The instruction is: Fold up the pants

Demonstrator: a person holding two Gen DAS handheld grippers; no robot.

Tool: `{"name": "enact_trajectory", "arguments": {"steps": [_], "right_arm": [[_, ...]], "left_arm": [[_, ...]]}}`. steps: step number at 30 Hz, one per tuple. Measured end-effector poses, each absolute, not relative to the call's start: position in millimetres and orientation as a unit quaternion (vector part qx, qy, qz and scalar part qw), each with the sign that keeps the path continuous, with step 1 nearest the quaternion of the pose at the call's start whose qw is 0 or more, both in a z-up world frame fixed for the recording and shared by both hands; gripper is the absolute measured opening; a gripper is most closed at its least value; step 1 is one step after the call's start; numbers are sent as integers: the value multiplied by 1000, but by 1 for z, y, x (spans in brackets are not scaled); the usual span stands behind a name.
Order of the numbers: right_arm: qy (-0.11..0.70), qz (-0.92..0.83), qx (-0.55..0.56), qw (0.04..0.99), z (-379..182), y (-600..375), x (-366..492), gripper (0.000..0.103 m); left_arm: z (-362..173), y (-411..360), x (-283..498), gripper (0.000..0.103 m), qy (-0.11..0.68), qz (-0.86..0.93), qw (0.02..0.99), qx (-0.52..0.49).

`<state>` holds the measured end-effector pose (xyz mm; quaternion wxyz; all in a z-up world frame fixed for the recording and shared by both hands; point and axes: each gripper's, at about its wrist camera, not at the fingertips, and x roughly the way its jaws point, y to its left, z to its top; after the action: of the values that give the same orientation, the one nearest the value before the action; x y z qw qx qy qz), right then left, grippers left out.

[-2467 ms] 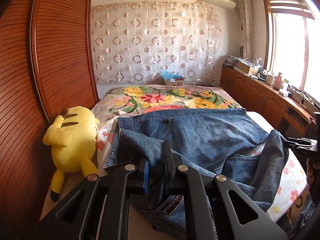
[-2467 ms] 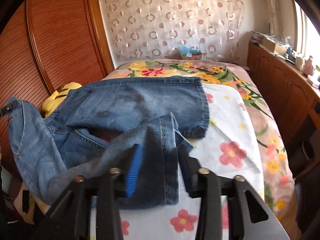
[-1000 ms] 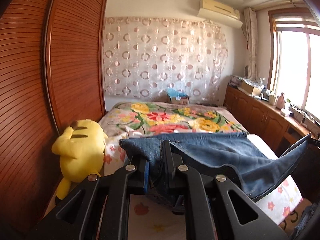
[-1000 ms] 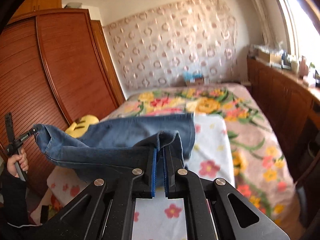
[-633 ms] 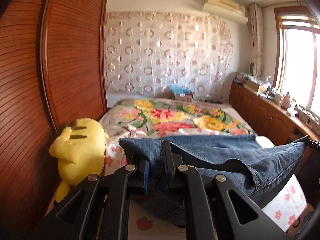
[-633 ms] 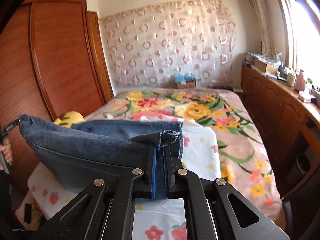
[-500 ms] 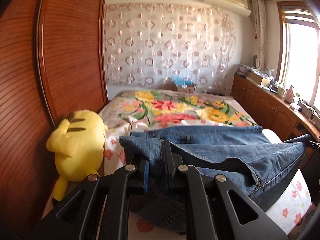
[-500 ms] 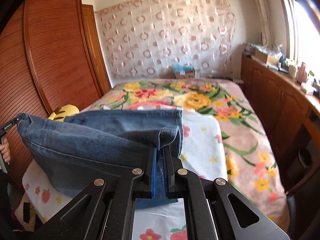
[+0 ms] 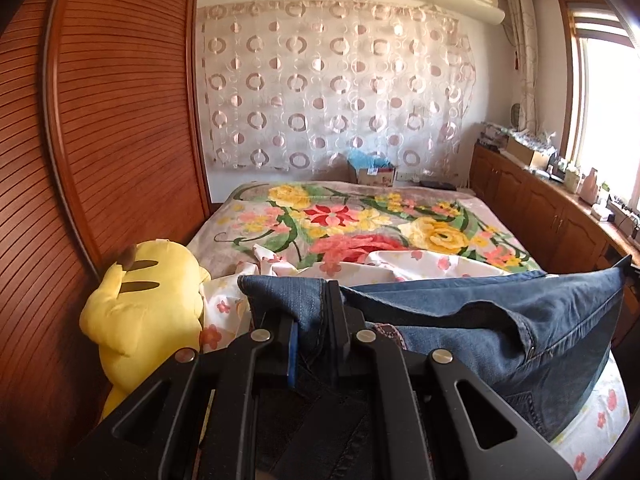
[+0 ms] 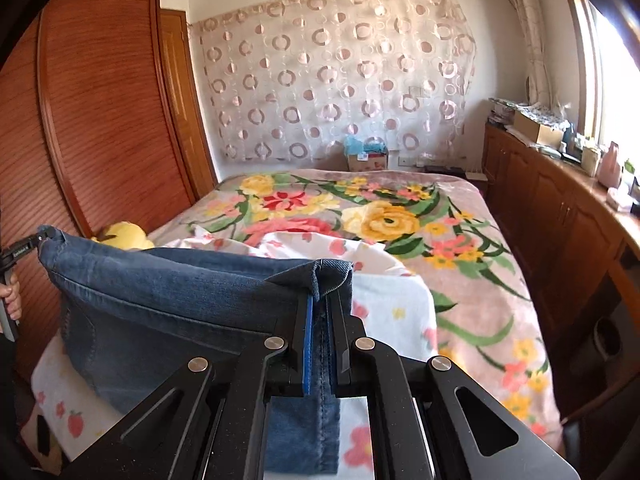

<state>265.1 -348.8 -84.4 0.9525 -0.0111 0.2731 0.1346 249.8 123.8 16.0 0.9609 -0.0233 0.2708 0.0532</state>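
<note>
I've got the jeans (image 9: 500, 332) strung between both hands, hanging over the near end of the bed (image 9: 360, 220). My left gripper (image 9: 312, 344) is clenched on one denim edge, hem sticking up between the pads; my right gripper (image 10: 318, 344) is clamped the same way on the other hem corner. Long axis of the held fold runs side to side, gripper to gripper, across the bed, with a sagging belly of cloth below the line. In the right view the far corner of the jeans ends at the left gripper's tip, by the wardrobe (image 10: 100, 120). Open bed lies straight ahead of both grippers, neither hand clearly nearer. Plush toy (image 9: 144, 300) sits just left of the cloth. My guess: next move carries this edge forward and lays it down.
</note>
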Motion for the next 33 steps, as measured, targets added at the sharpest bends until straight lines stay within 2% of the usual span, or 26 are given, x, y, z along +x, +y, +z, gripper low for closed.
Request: {"name": "enact_trajectory", "arguments": {"steps": [14, 26, 29, 33], "right_arm": [[337, 125, -41, 932, -94, -319, 357, 6], [353, 142, -13, 925, -103, -311, 378, 5], [345, 160, -25, 925, -94, -299, 362, 5], [339, 171, -37, 924, -84, -292, 346, 6]], "left_arm": [[-42, 133, 336, 12, 346, 64, 936, -18], [-62, 139, 368, 12, 385, 60, 921, -23], [-61, 140, 363, 21, 390, 62, 919, -20], [-54, 144, 350, 43, 386, 59, 920, -11]]}}
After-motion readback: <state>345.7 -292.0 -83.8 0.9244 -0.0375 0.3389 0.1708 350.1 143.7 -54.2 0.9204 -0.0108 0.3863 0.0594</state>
